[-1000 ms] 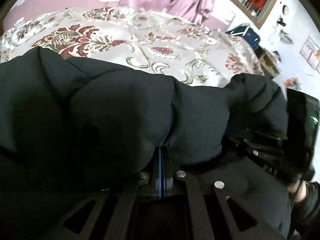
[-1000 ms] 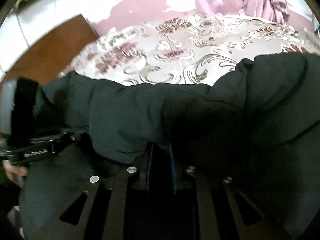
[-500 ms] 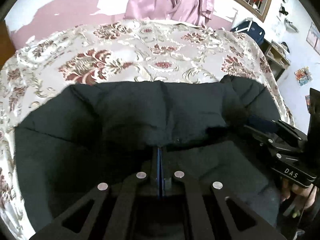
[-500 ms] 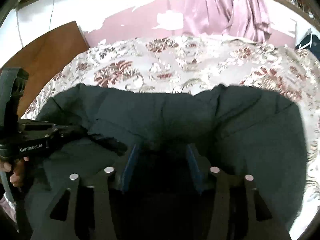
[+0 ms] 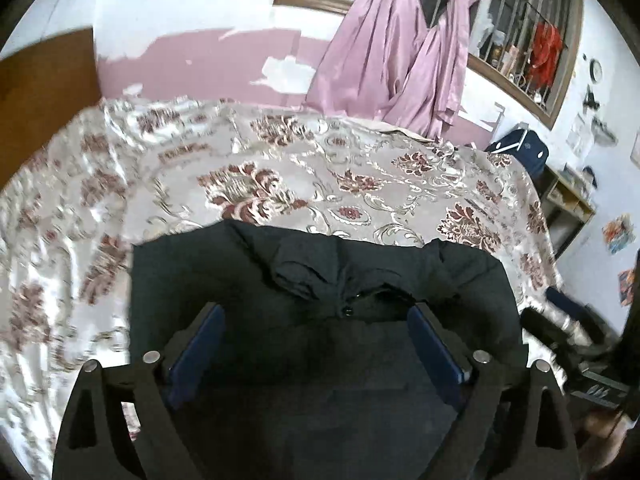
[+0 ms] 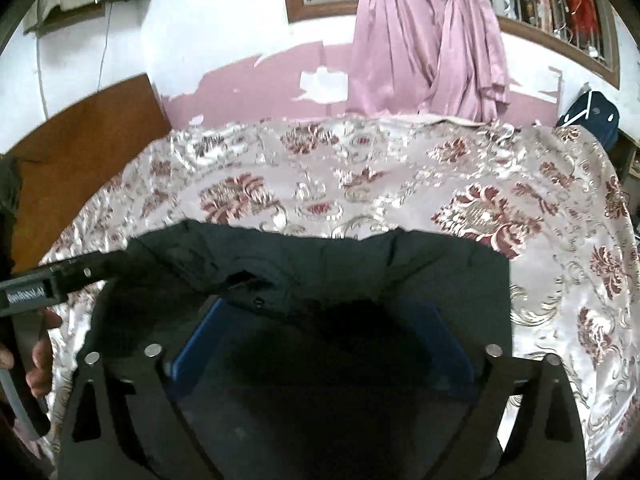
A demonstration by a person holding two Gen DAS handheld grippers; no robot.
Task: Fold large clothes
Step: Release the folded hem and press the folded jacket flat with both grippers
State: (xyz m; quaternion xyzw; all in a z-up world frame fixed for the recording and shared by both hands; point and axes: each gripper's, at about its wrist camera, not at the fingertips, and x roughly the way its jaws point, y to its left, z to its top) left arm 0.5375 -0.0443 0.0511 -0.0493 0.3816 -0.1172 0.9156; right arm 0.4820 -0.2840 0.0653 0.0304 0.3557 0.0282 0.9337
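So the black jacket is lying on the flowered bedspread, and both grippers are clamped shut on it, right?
Not quite. The black jacket does lie on the flowered bedspread, but both wrist views show the left gripper and right gripper wide open, gripping nothing.

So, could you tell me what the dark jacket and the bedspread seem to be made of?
Jacket: likely matte synthetic shell with padding; it looks puffy with soft rounded folds and a snap. Bedspread: probably satin-like jacquard or brocade; it is glossy, with woven-looking maroon floral and scroll patterns catching light.
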